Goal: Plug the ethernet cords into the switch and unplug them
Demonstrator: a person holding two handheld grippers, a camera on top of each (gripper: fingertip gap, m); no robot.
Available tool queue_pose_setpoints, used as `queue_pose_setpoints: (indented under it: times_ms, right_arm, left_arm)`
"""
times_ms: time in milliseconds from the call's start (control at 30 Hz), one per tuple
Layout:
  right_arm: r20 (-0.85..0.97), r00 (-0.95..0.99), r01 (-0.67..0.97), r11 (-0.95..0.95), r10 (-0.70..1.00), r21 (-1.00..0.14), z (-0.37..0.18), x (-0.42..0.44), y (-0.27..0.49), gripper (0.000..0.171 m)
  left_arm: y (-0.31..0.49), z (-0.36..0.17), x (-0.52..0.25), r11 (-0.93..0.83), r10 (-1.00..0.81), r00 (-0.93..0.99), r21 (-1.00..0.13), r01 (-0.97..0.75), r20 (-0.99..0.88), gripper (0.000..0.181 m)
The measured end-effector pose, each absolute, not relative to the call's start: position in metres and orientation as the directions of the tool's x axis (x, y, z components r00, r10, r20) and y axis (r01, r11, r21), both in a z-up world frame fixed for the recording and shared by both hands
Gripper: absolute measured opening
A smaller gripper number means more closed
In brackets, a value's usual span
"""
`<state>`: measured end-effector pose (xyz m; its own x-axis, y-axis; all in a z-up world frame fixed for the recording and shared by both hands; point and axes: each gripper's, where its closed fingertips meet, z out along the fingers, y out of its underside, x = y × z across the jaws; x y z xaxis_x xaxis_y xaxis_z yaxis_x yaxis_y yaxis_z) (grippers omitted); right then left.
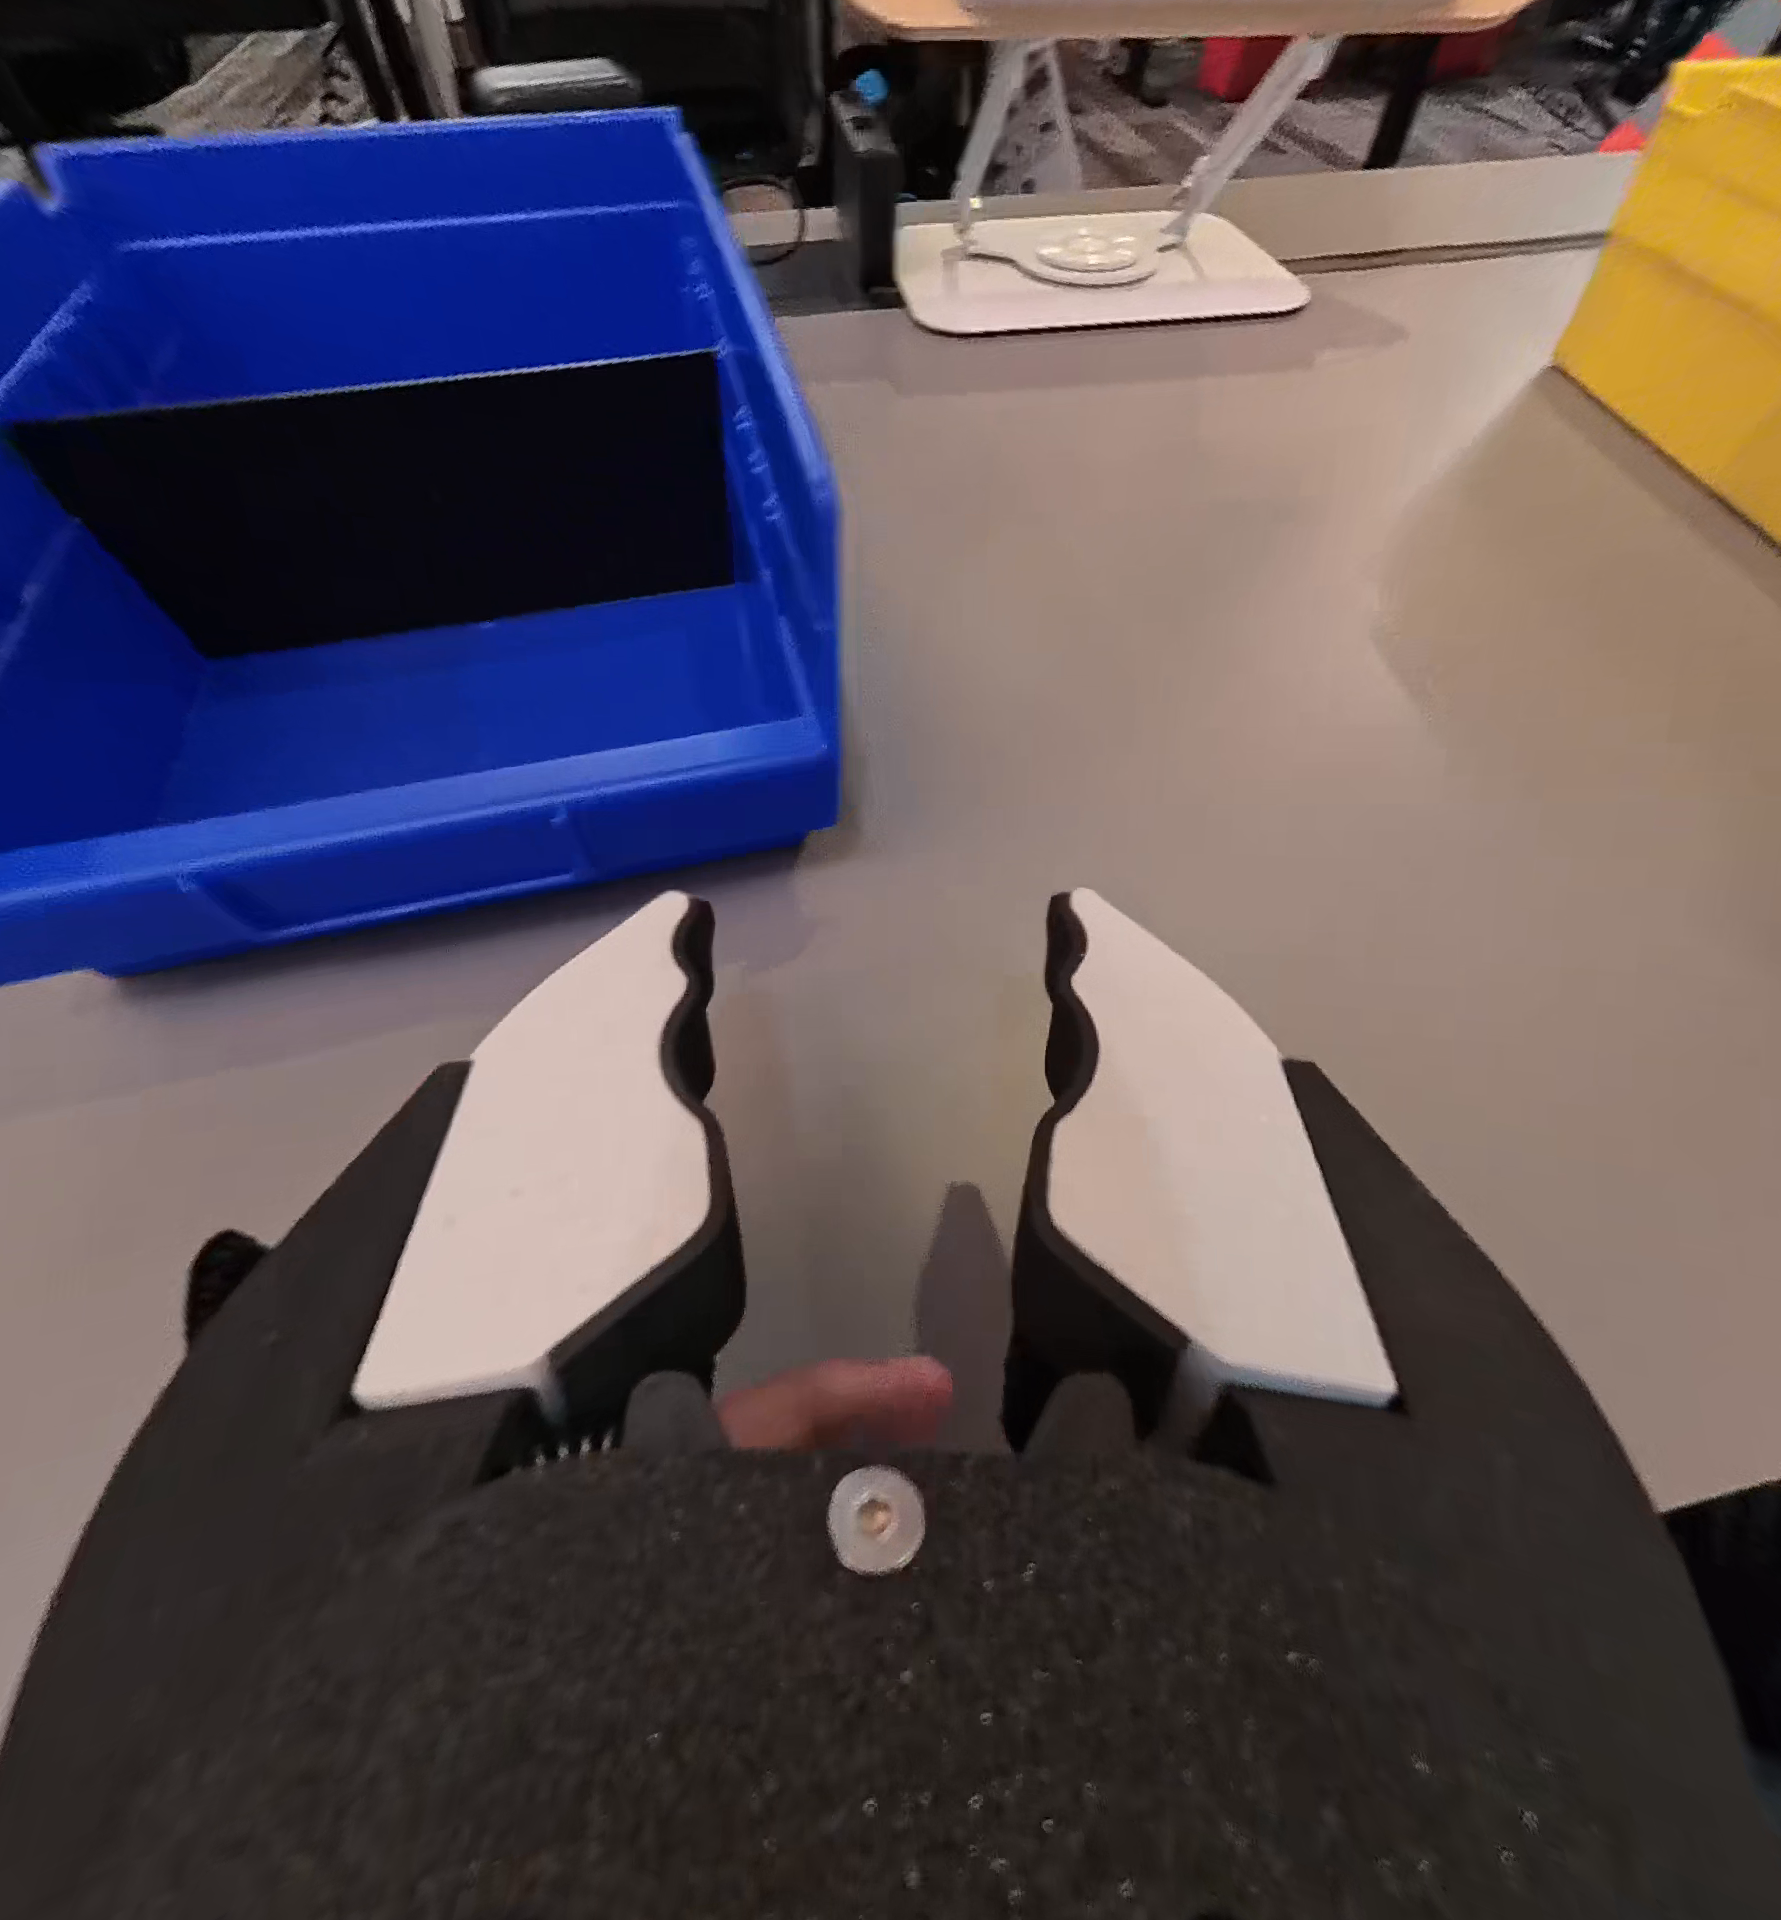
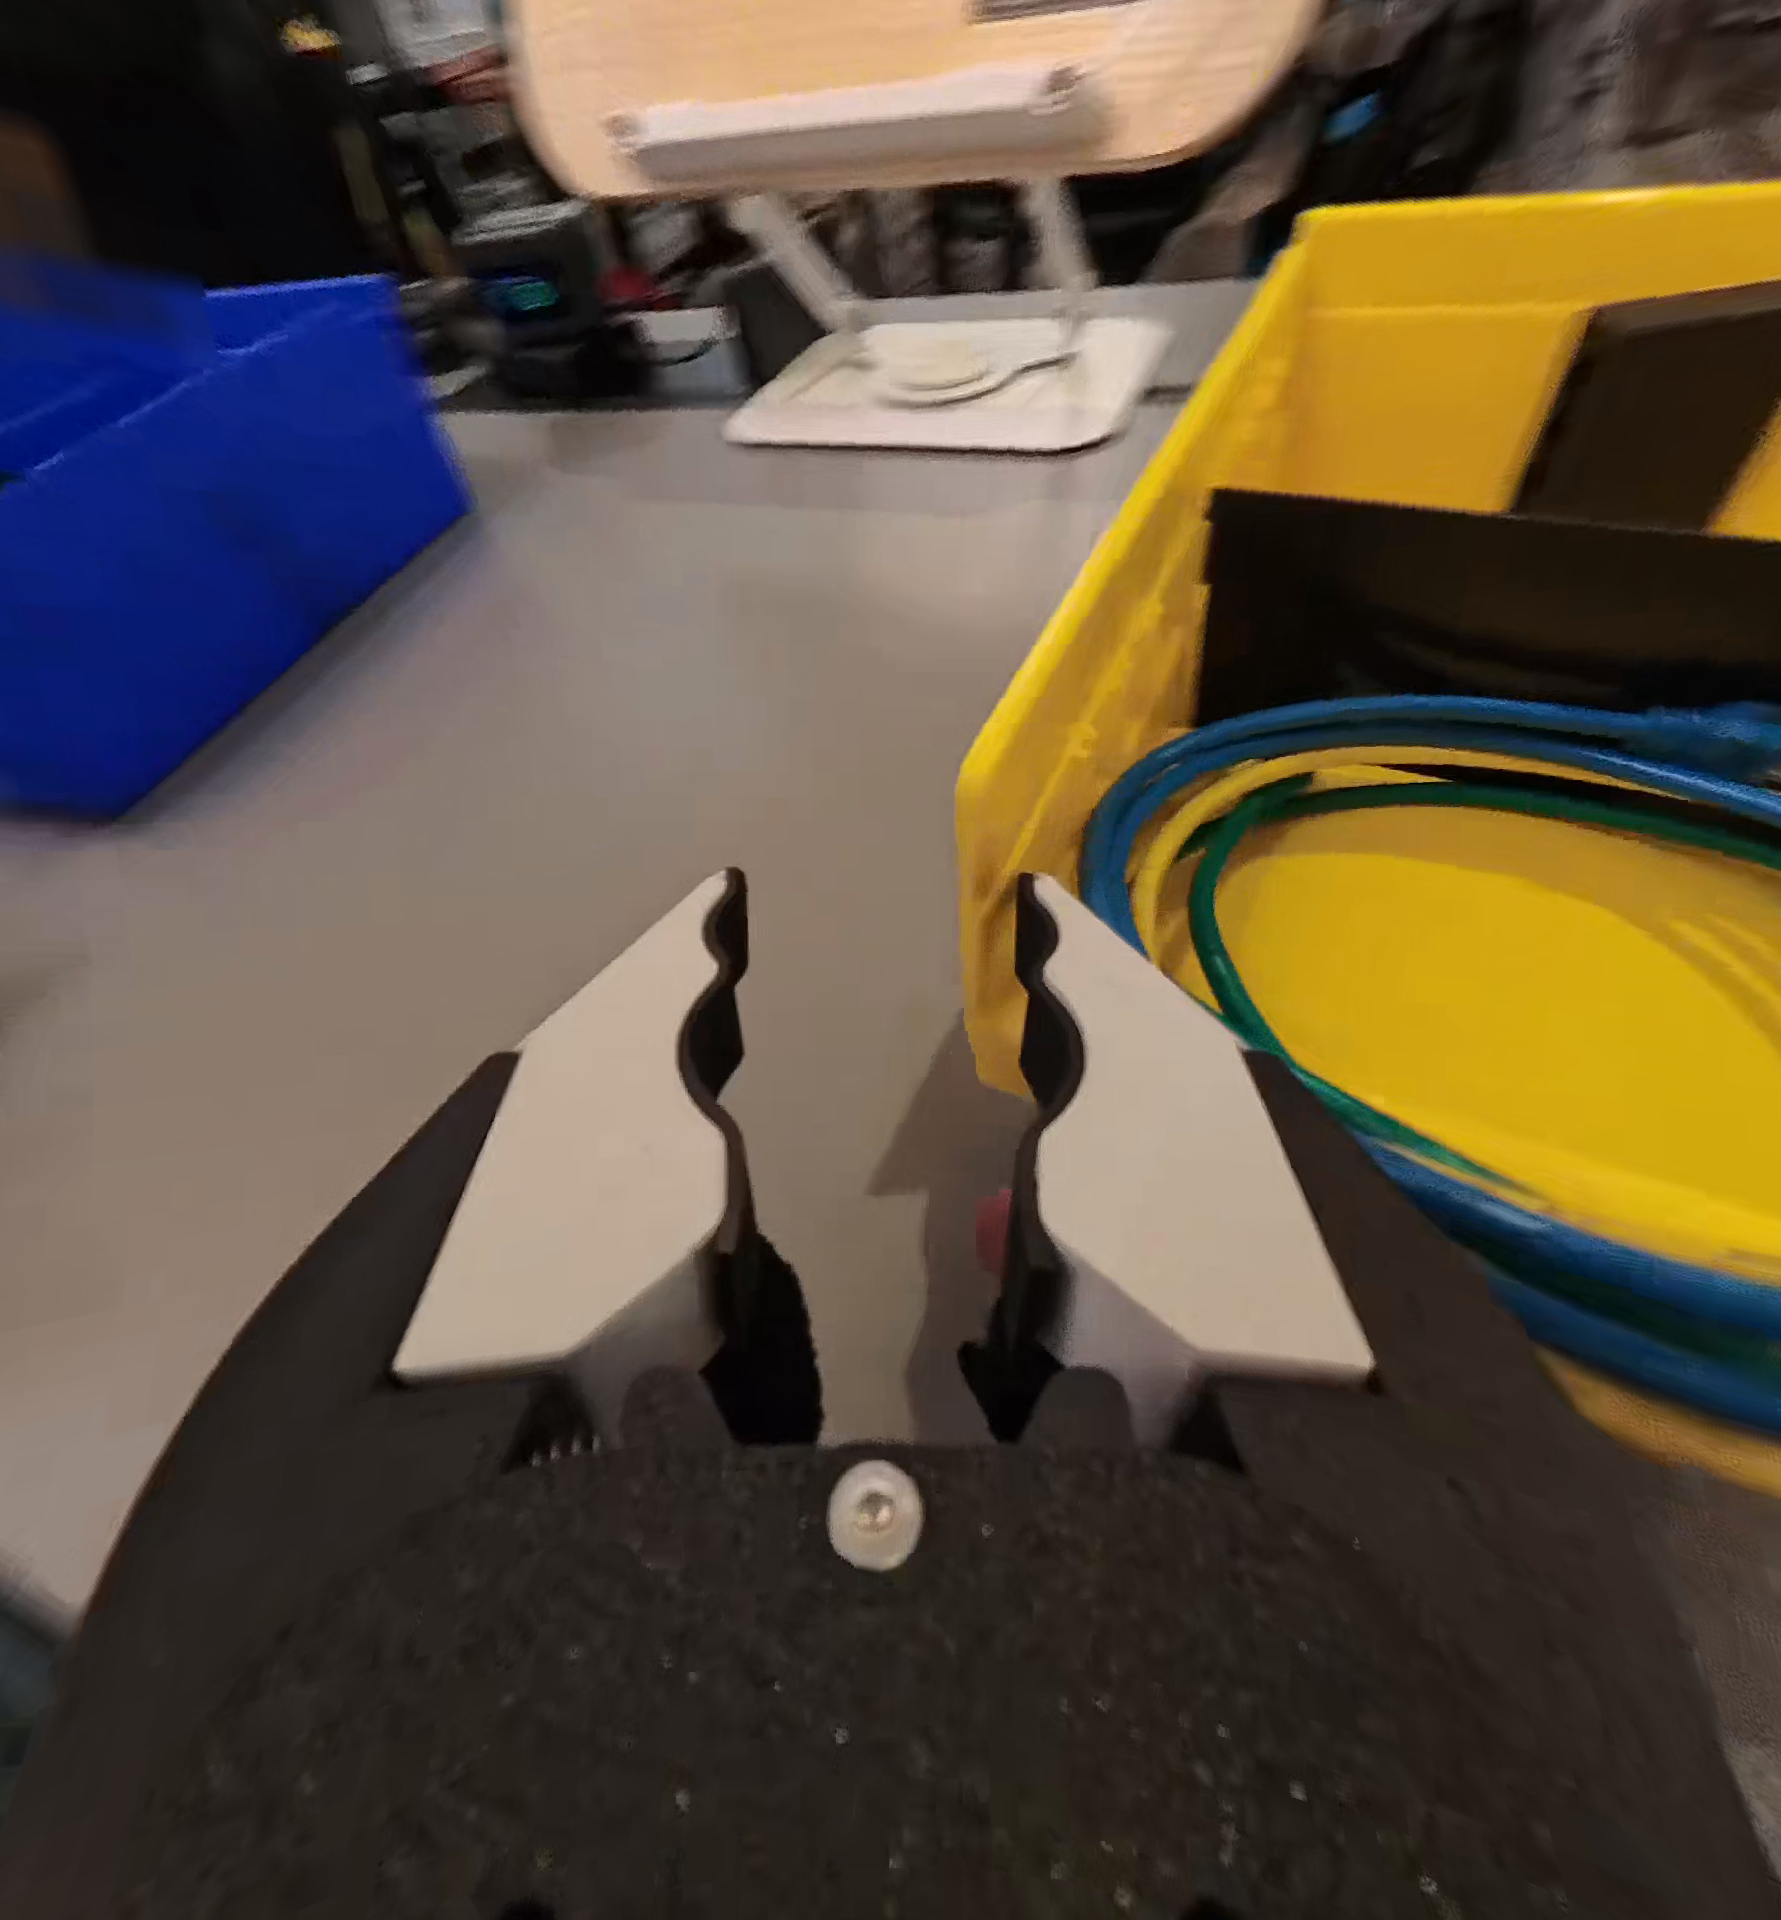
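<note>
Cords coiled in the yellow bin, nothing plugged in yet

The ethernet cords [image 2: 1385, 790], blue, green and what looks like a yellow one, lie looped inside the yellow bin [image 2: 1094, 665], in front of its black divider, with a blue plug end near the bin's far right. No switch can be made out in either view, so the task appears to be at its very start: no cord lifted, none plugged, none unplugged. The right tongs [image 2: 881, 894] hang just beside the yellow bin's near left corner, jaws apart and empty. The left tongs [image 1: 881, 914] hover over the grey bench [image 1: 1125, 675], well left of the yellow bin and near the blue bin [image 1: 398, 852], likewise apart and holding nothing.
</note>
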<state>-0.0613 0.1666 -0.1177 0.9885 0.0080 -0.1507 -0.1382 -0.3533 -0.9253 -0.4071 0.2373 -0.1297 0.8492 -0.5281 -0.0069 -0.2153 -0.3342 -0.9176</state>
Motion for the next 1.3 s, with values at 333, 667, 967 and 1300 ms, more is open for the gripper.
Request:
queue_pose_setpoints:
  times_ms: [333,667,967,1300]
  right_arm:
    - [-0.186,0.95,-0.195,-0.012,-0.25,-0.981,-0.048,-0.021,0.054,0.042]
    - [-0.121,0.86,-0.266,-0.234,-0.496,-0.935,-0.126,0.018,0.061,0.008]
    - [0.057,0.862,-0.056,-0.206,-0.504,-0.977,-0.093,-0.002,0.108,0.003]
    - [0.03,0.961,-0.047,-0.269,-0.276,-0.962,-0.104,-0.099,0.226,0.003]
  left_arm:
    - [0.164,-0.12,-0.243,-0.262,-0.818,0.571,-0.929,-0.263,0.069,0.063]
    - [0.177,-0.137,-0.131,-0.347,-0.855,0.501,-0.863,-0.368,0.13,0.016]
    - [0.211,-0.122,-0.166,-0.273,-0.742,0.67,-0.904,-0.33,-0.021,0.005]
    - [0.29,-0.119,-0.282,-0.339,-0.558,0.829,-0.901,-0.272,-0.04,0.004]
